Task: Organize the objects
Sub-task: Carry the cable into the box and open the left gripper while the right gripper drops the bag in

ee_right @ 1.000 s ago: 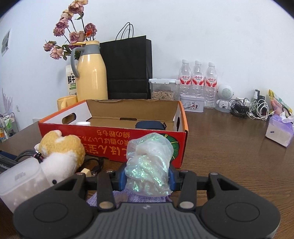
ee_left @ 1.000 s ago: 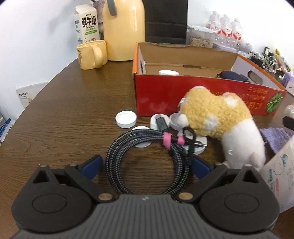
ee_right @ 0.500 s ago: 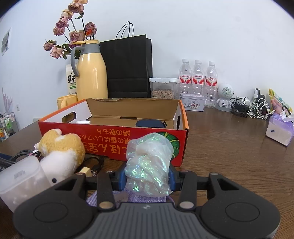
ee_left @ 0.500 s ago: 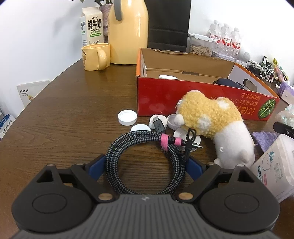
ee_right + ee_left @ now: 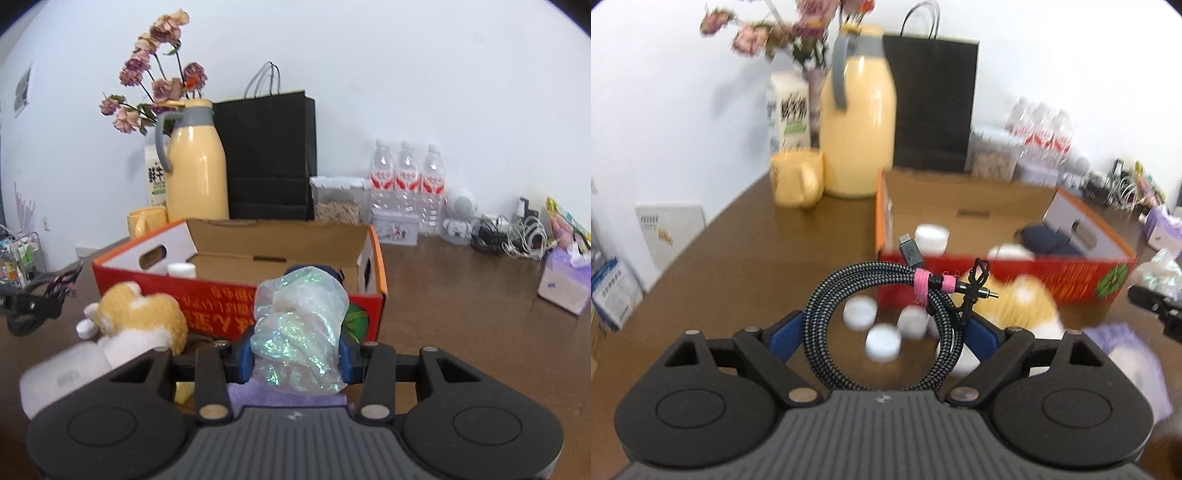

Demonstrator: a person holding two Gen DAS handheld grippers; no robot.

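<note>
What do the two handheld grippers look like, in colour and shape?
The left gripper and the right gripper look alike: a grey ribbed body with a small logo, two round black housings with embossed discs, black linkage arms with metal pins, and blue finger pads. No cables, sleeves or hands are visible.

Black-and-grey braided cable (image 5: 875, 325) – pink ties, red box (image 5: 236, 295), iridescent bag (image 5: 301, 339), yellow jug (image 5: 195, 173)

Yellow jug (image 5: 195, 173); black paper bag (image 5: 271, 155) beside it — water bottles (image 5: 406, 181).
</note>
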